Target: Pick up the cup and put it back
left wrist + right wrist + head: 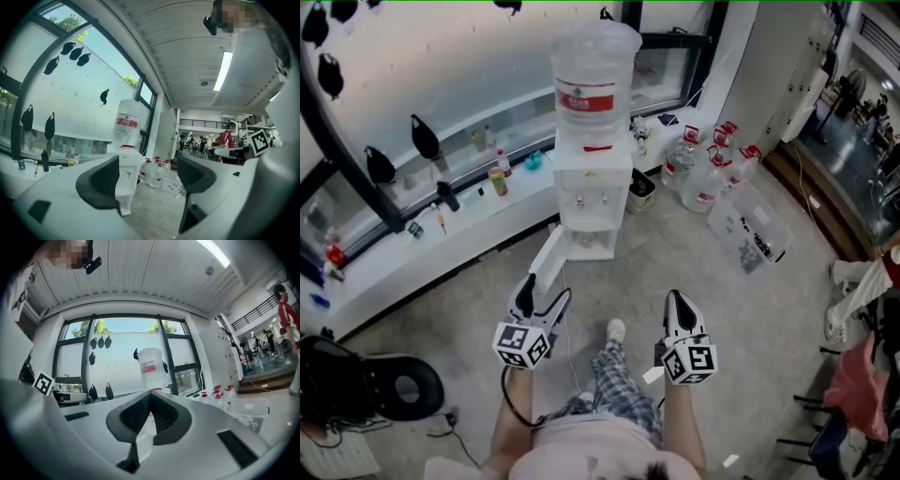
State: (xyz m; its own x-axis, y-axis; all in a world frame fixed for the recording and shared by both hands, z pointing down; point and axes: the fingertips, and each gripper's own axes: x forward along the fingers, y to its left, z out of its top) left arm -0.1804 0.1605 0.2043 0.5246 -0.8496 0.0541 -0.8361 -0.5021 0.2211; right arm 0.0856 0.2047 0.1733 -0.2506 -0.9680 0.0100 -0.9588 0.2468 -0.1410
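Observation:
A white water dispenser (592, 187) with a big clear bottle (594, 70) on top stands against the window wall, straight ahead of both grippers. Its lower alcove (587, 246) holds something pale; I cannot tell whether it is a cup. My left gripper (542, 298) is held low in front of the dispenser's left corner, jaws wide apart and empty. The dispenser (125, 173) shows between the left gripper (147, 180) jaws. My right gripper (676, 302) hangs further right, jaws closed tip to tip with nothing held. In its own view the right gripper (150, 399) covers the dispenser below the bottle (151, 364).
Several full water bottles (705, 173) and a clear plastic box (752, 232) sit on the floor right of the dispenser. A small bin (642, 190) stands beside it. The window ledge (469, 220) carries small bottles. A black chair (380, 386) is at lower left.

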